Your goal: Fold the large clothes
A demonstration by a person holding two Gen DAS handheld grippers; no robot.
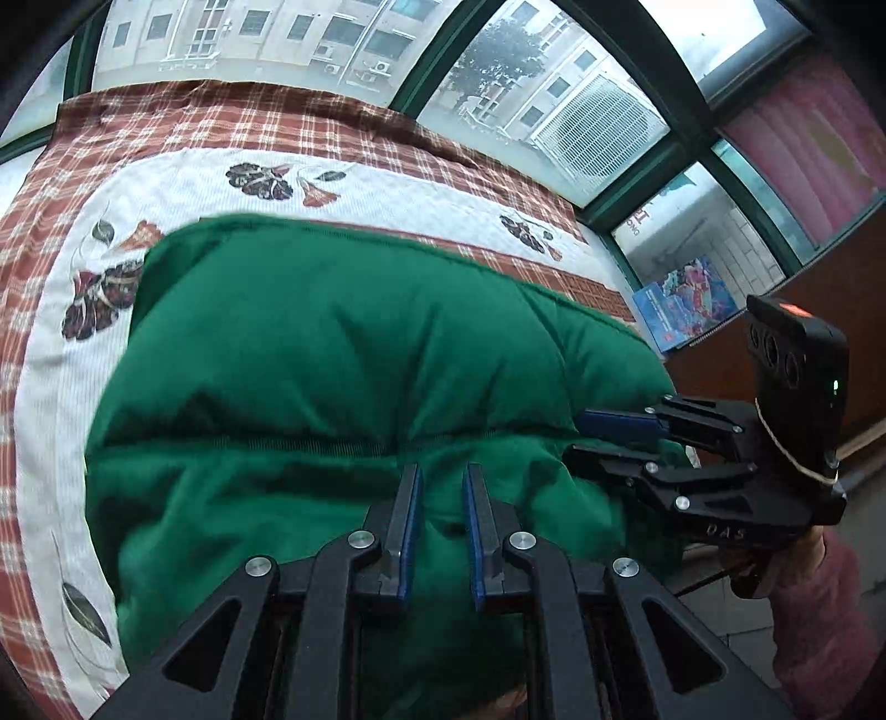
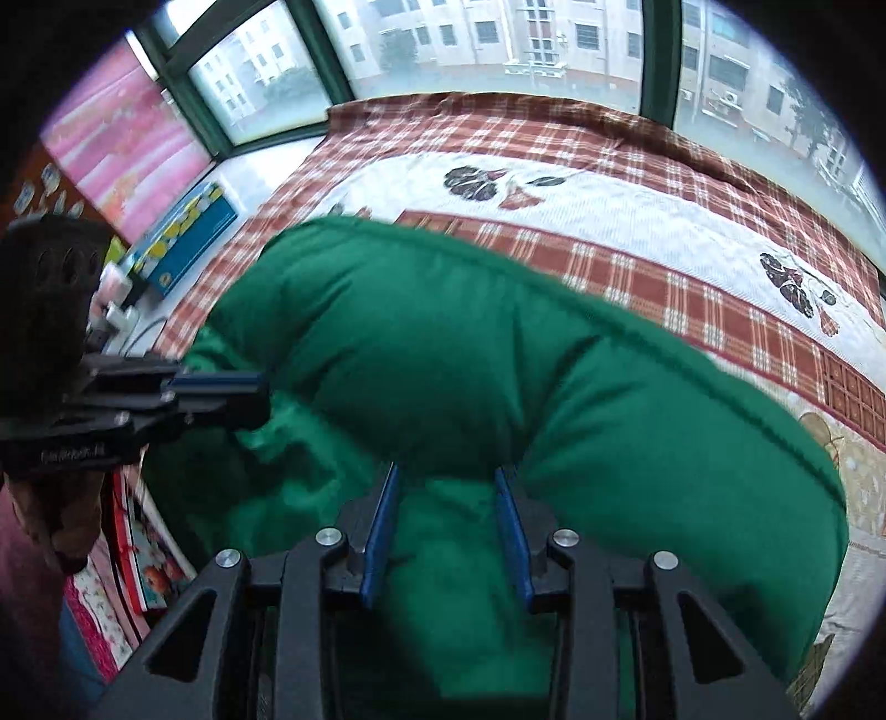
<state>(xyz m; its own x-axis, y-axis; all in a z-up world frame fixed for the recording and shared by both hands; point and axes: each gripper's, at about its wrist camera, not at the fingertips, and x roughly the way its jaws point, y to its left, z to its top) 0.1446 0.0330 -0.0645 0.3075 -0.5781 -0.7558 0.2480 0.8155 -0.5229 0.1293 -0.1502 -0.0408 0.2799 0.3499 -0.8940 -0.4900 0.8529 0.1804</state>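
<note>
A: Garment: one green padded coat (image 1: 343,354), lying bunched on the plaid floral bedspread (image 1: 183,138) by the windows.
B: Grippers?
A: Two. Left gripper (image 1: 443,482), jaws nearly together, pinching a coat fold. Right gripper (image 2: 446,487), jaws wider, gripping thick padding.
B: Containers?
A: One blue box (image 2: 188,232) sitting on the sill; contents cannot tell.

The jacket (image 1: 332,376) is green padded cloth, matt, with stitched quilting seams. The bedspread (image 1: 183,144) is woven cloth: a ribbed white centre with printed flowers and a plaid border. Each tool, left (image 1: 441,531) and right (image 2: 448,531), is matt black plastic with bright metal rivets and smooth blue finger pads (image 2: 512,531). The window frame (image 2: 326,50) is glossy green.
</note>
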